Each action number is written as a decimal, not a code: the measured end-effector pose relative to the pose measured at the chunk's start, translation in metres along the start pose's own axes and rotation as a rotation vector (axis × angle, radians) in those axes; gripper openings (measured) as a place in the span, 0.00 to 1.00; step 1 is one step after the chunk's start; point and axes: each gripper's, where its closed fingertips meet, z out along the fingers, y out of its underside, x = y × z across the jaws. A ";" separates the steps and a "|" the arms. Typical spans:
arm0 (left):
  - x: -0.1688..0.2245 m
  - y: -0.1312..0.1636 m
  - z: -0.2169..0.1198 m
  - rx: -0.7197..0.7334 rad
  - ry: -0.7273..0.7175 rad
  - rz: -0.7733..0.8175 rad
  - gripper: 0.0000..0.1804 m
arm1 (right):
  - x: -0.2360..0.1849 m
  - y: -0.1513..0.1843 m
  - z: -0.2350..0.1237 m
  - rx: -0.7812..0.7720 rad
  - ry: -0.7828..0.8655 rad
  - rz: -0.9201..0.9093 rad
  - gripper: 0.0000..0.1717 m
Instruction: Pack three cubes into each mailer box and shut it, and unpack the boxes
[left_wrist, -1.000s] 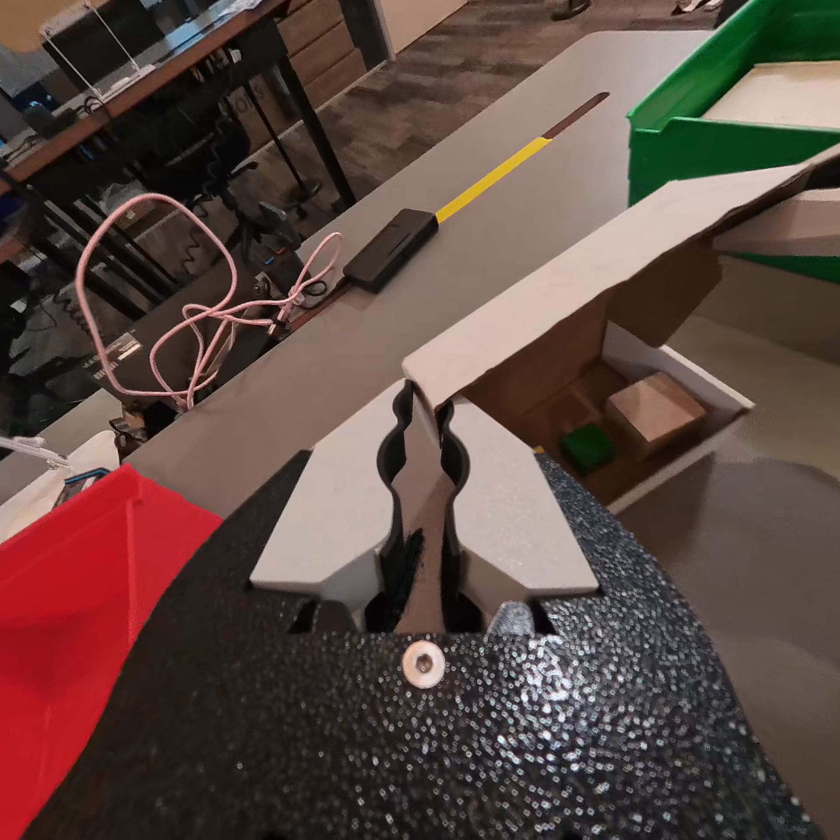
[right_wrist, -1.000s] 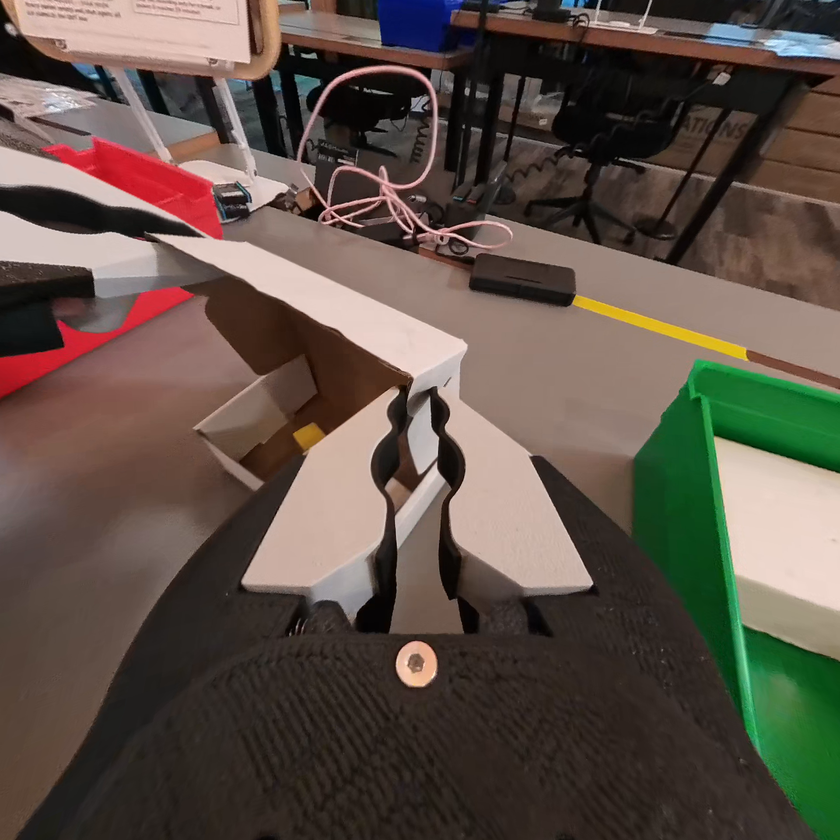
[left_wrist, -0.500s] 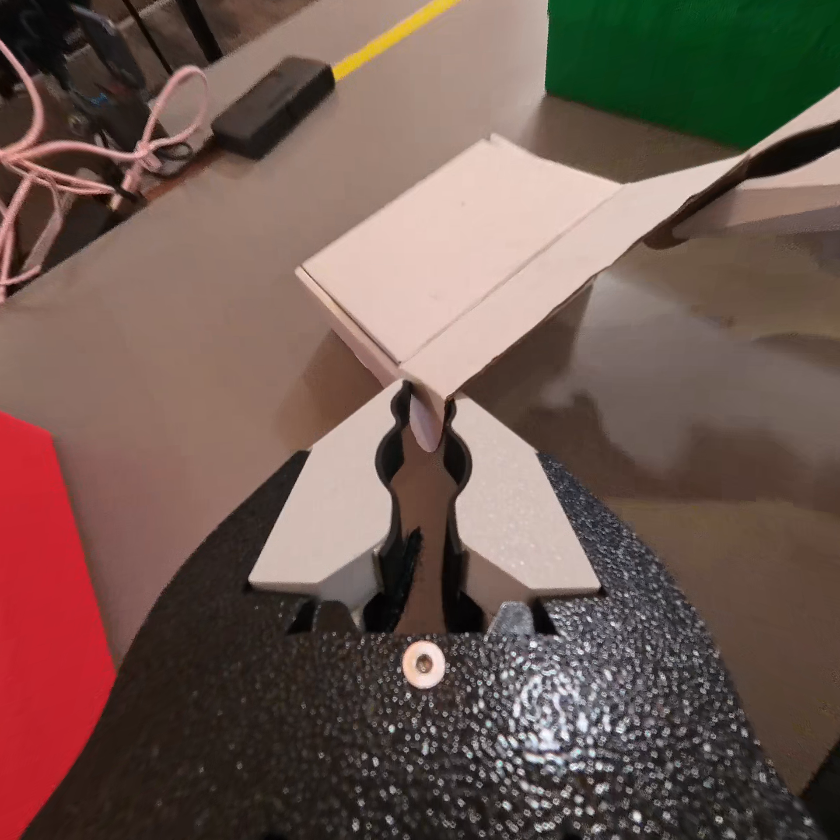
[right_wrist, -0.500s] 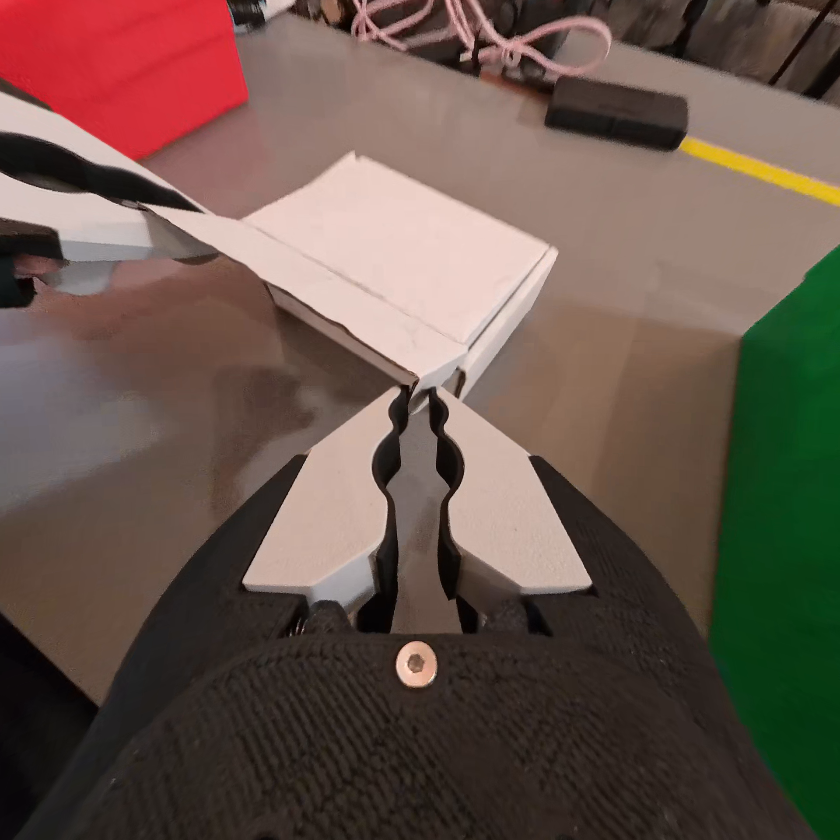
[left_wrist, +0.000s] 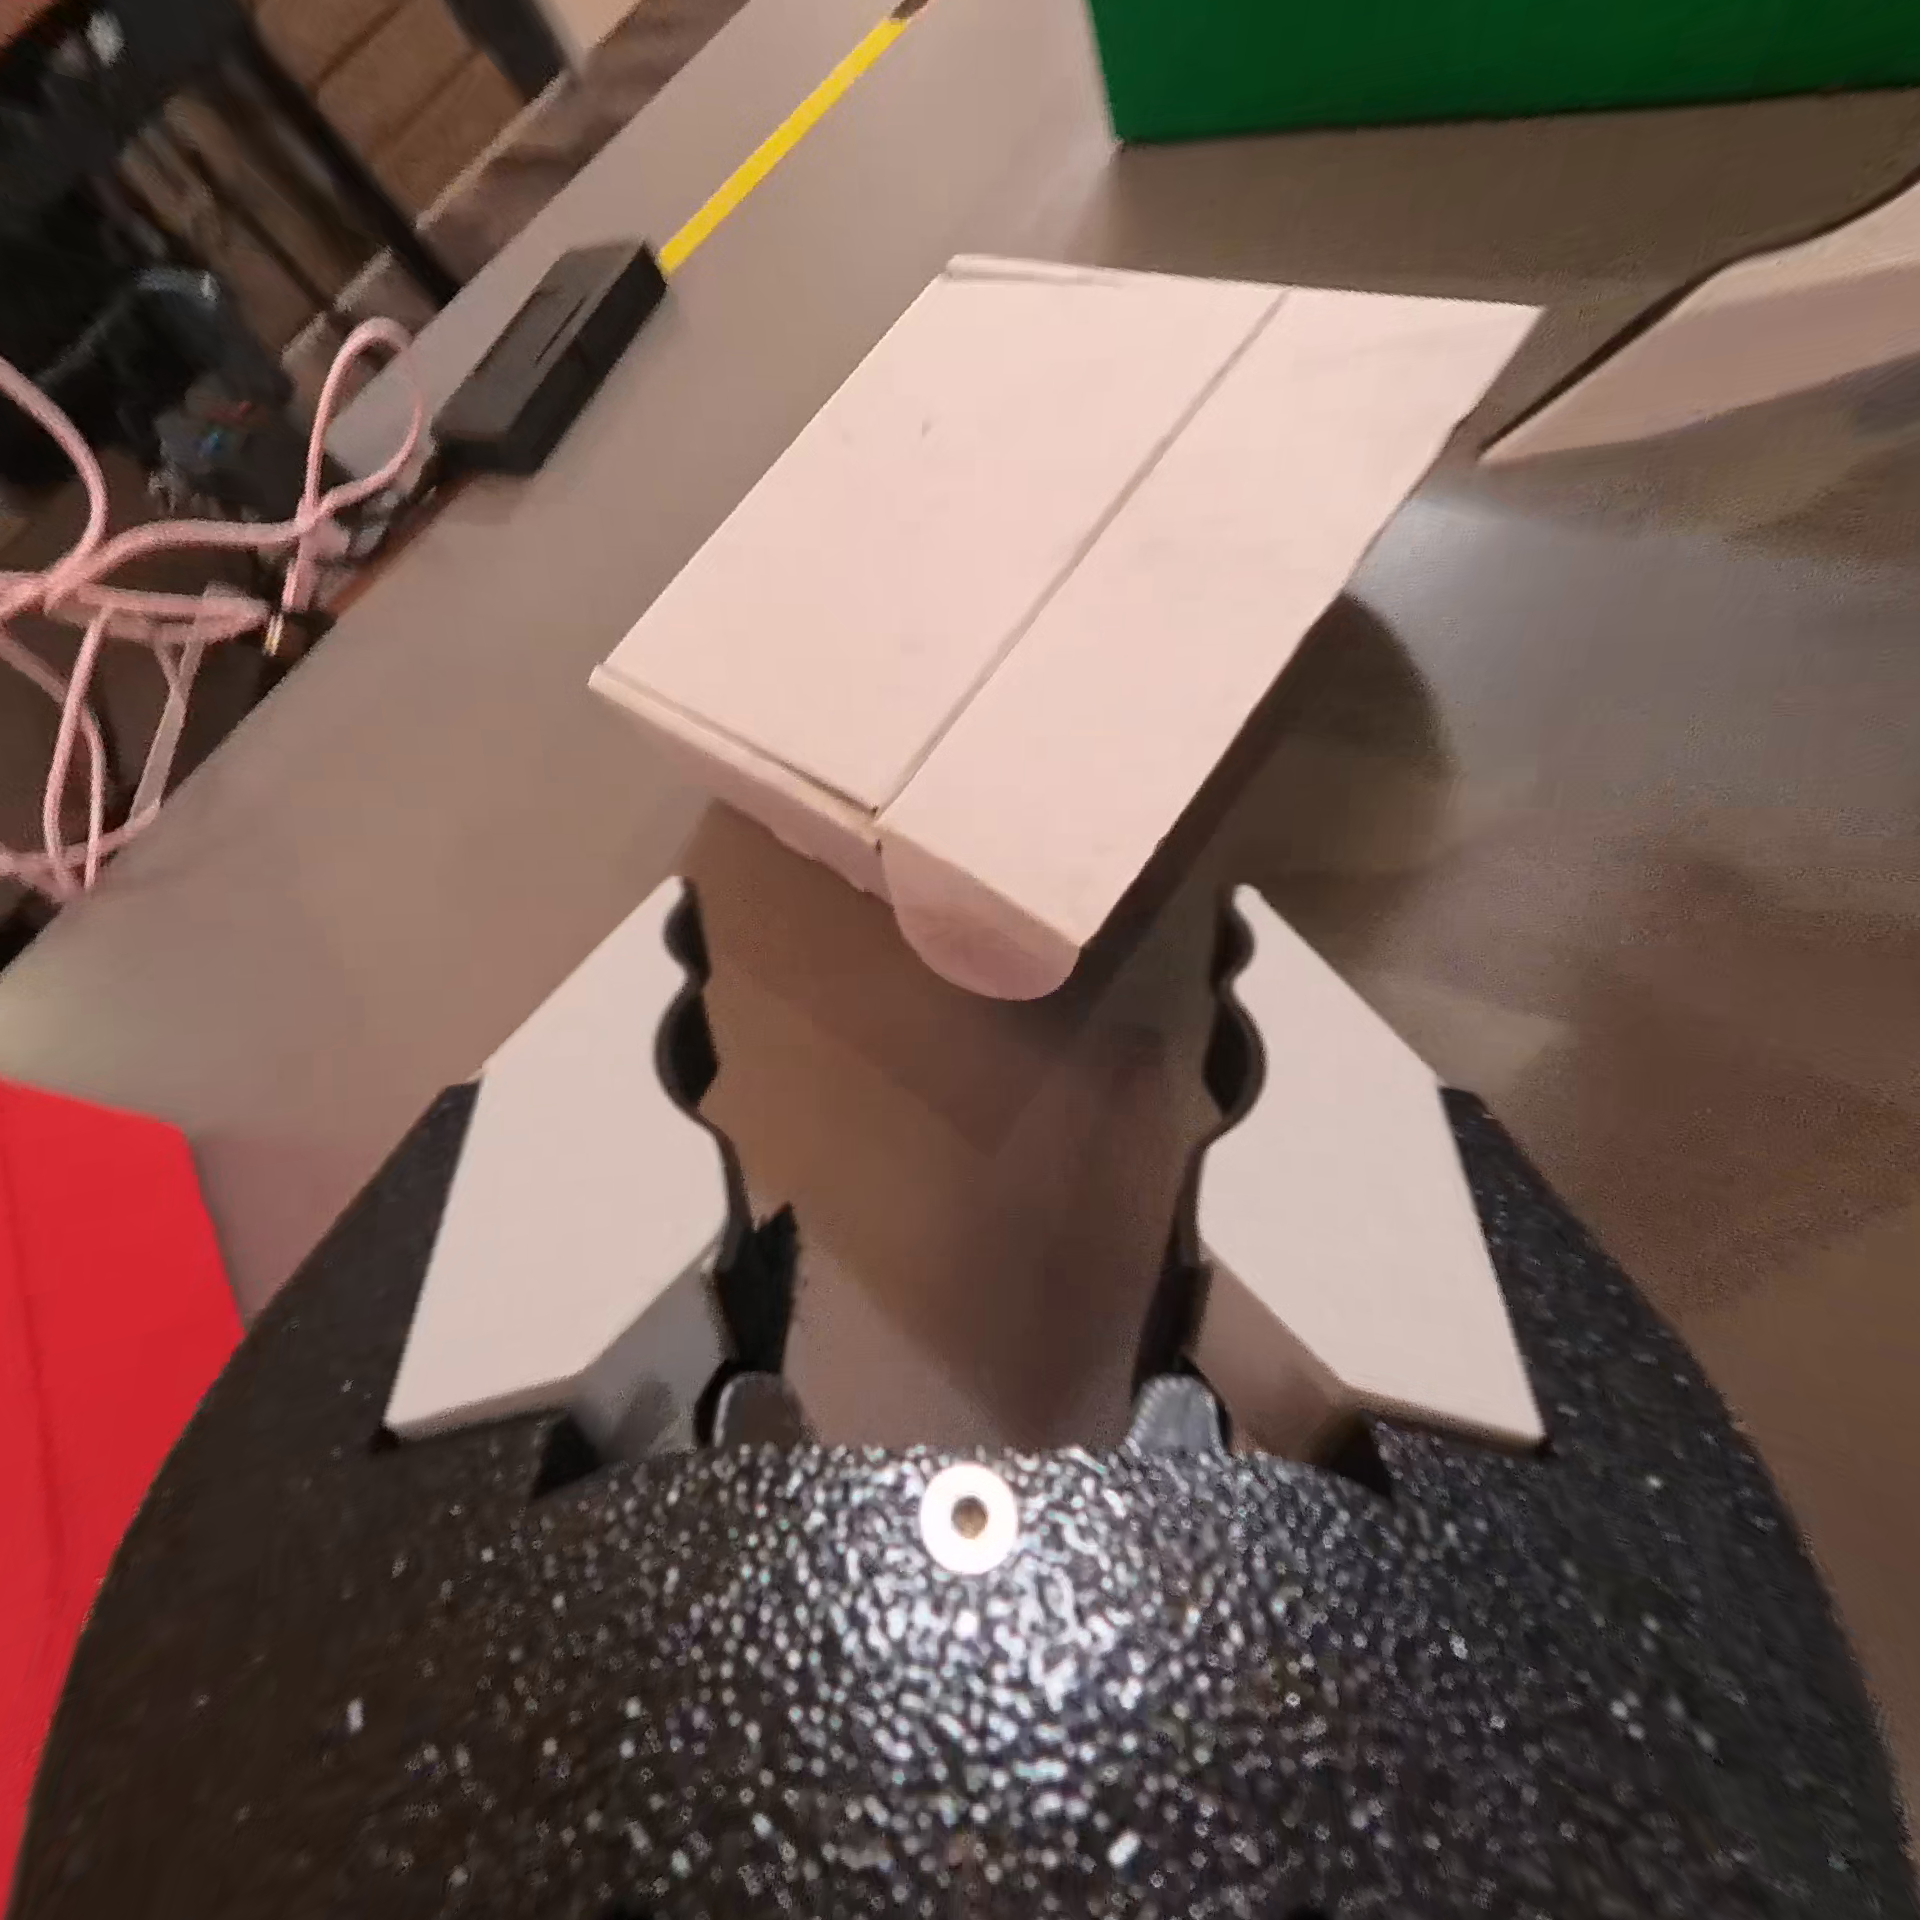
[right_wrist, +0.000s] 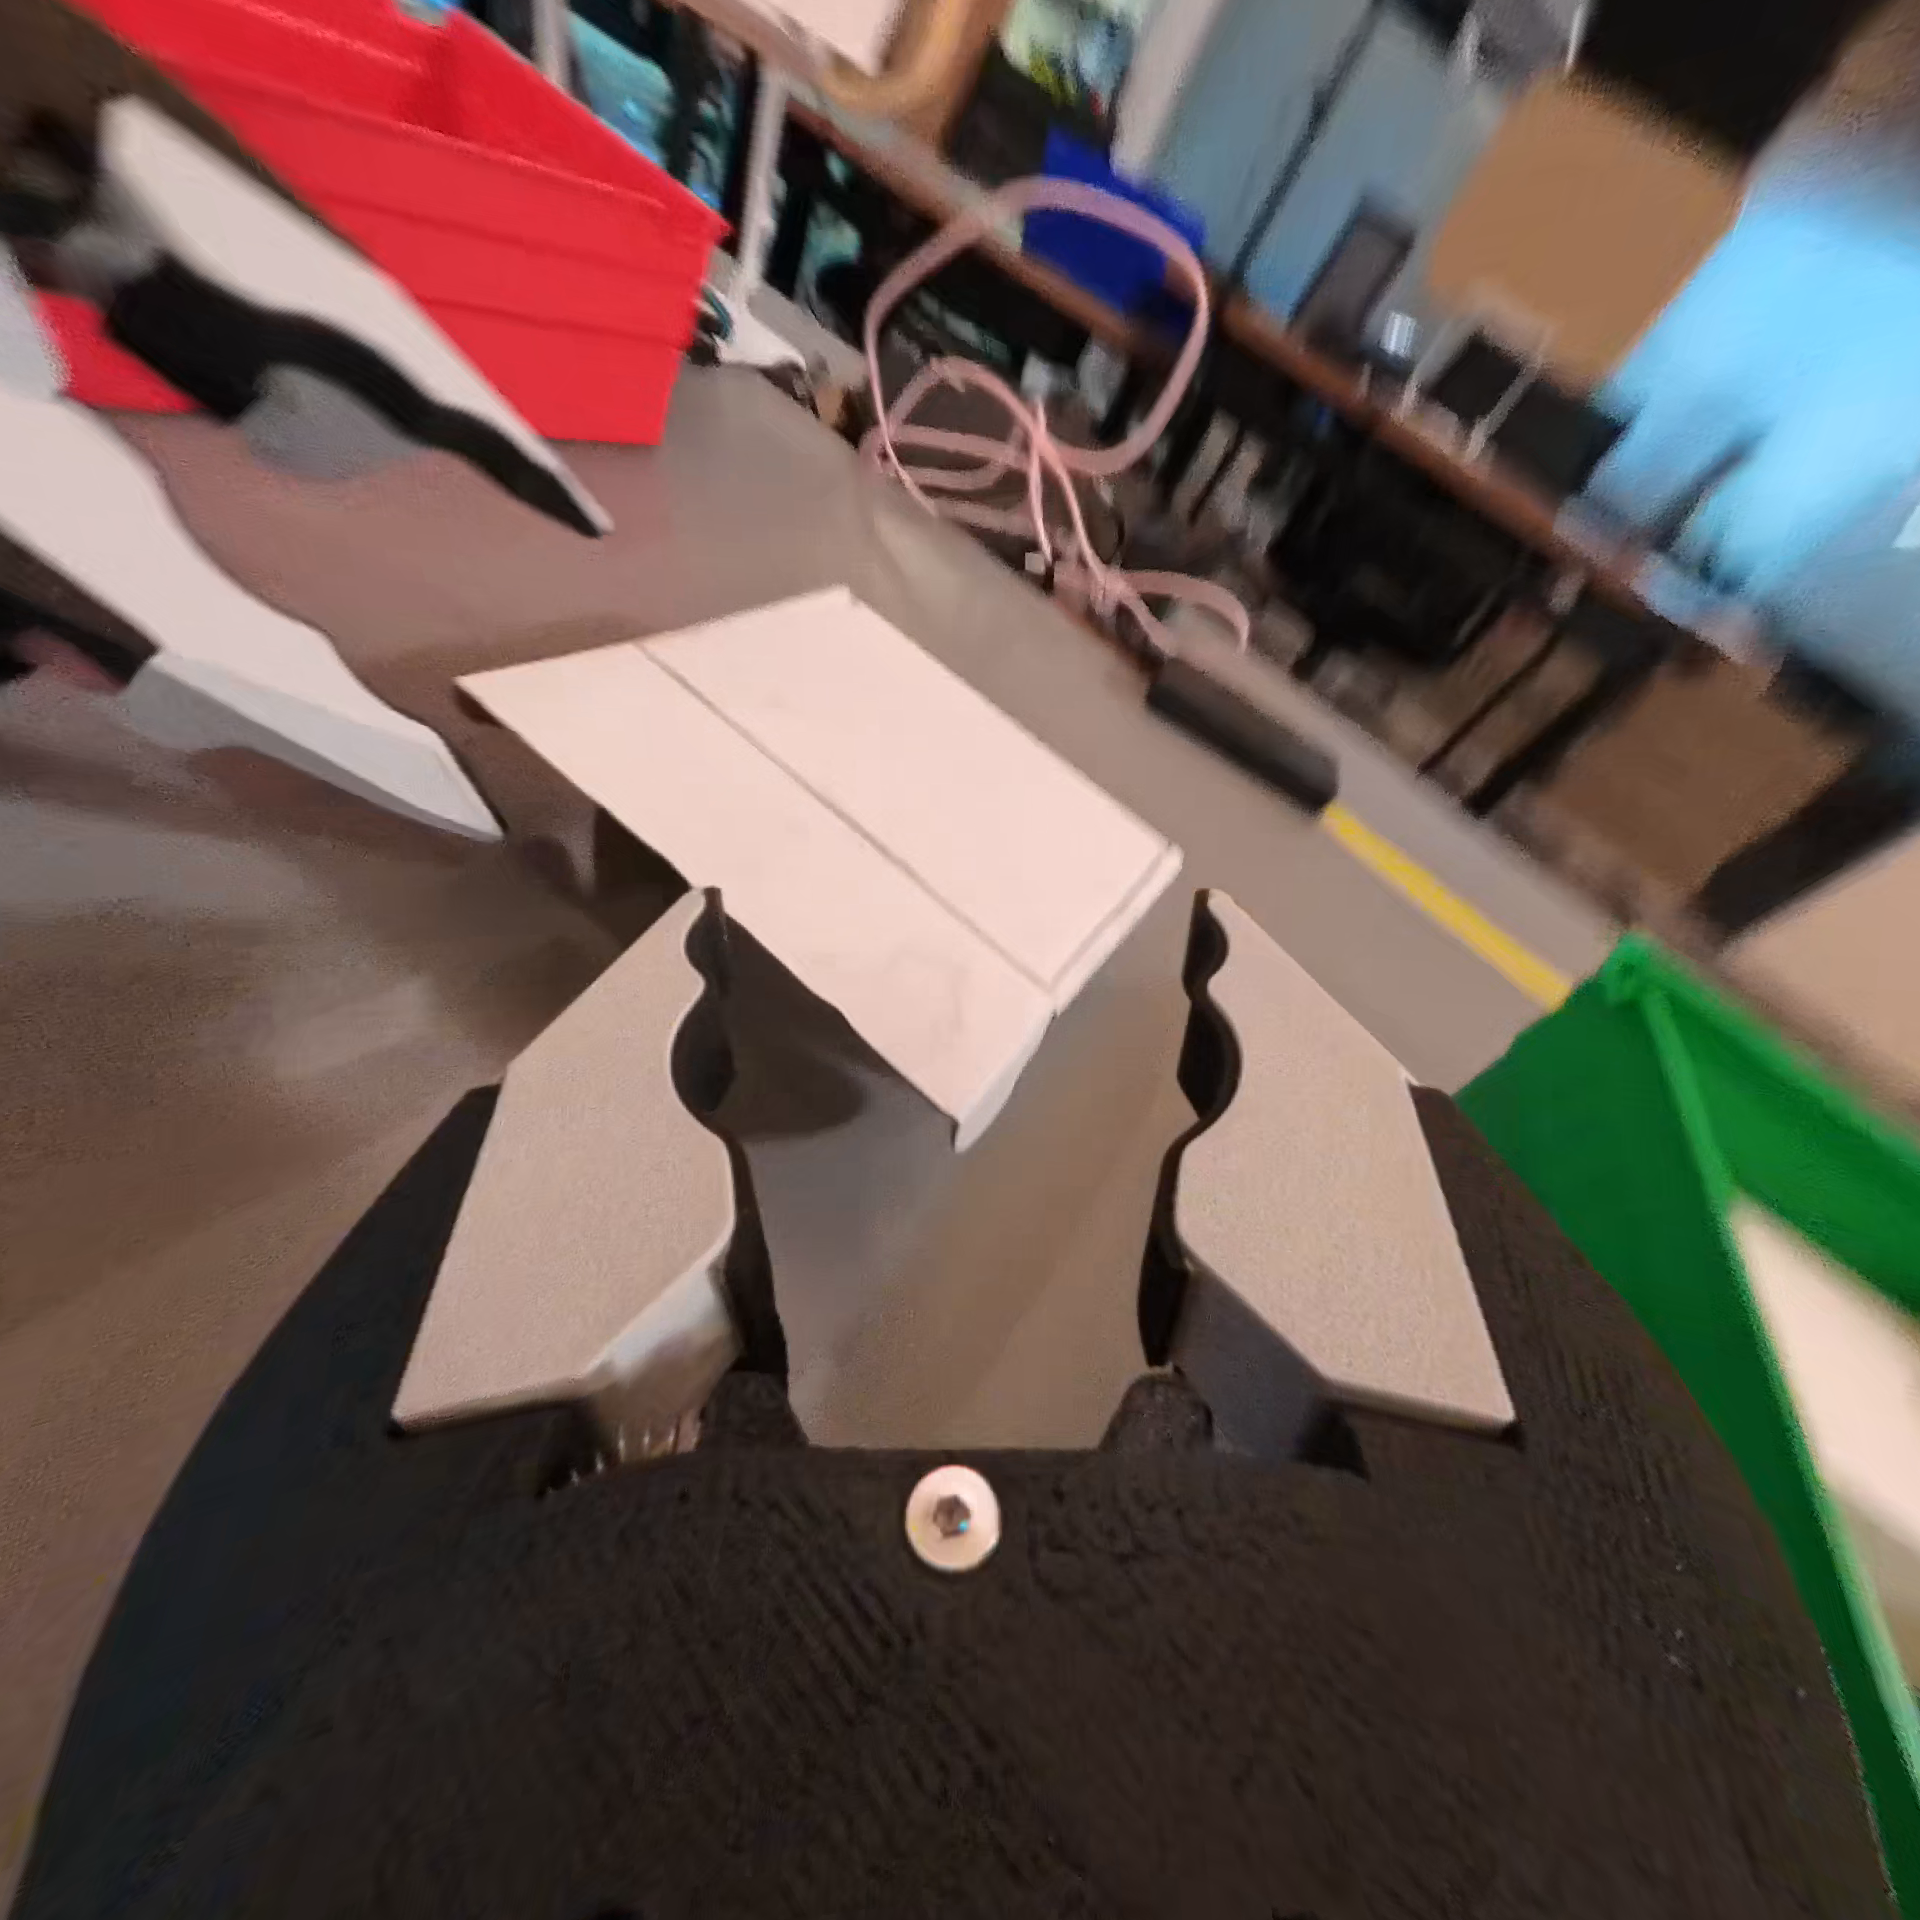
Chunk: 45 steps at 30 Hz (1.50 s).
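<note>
Left wrist view: left gripper (left_wrist: 961, 914) jaws wide apart, nothing between the pads pressed. White mailer box (left_wrist: 997, 582) sits centre frame on the grey worktop (left_wrist: 364, 831), lid down, front flap sticking out unfolded toward the camera, not tucked. Red bin (left_wrist: 94, 1403) at lower left edge, green bin (left_wrist: 1455, 62) top right, black device (left_wrist: 551, 353) and pink cable (left_wrist: 156, 582) upper left. Yellow tape line (left_wrist: 769, 166) top centre.

Right wrist view: right gripper (right_wrist: 956, 914) jaws also wide, holding nothing; the flap's corner reaches between the fingers without touching them. Only here: the left gripper shows open at upper left, and the red bin's stacked rims top left. Green bin at right edge. Background blurred.
</note>
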 end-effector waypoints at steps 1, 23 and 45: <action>0.003 -0.003 0.001 0.027 0.028 0.041 0.58 | -0.009 -0.007 0.001 0.037 -0.008 -0.109 0.50; 0.006 -0.035 0.041 0.201 -0.057 0.710 0.02 | -0.040 0.023 0.073 -0.103 -0.041 -0.934 0.47; -0.042 -0.002 0.011 0.228 -0.046 0.675 0.48 | -0.029 0.010 0.064 0.020 -0.139 -0.791 0.00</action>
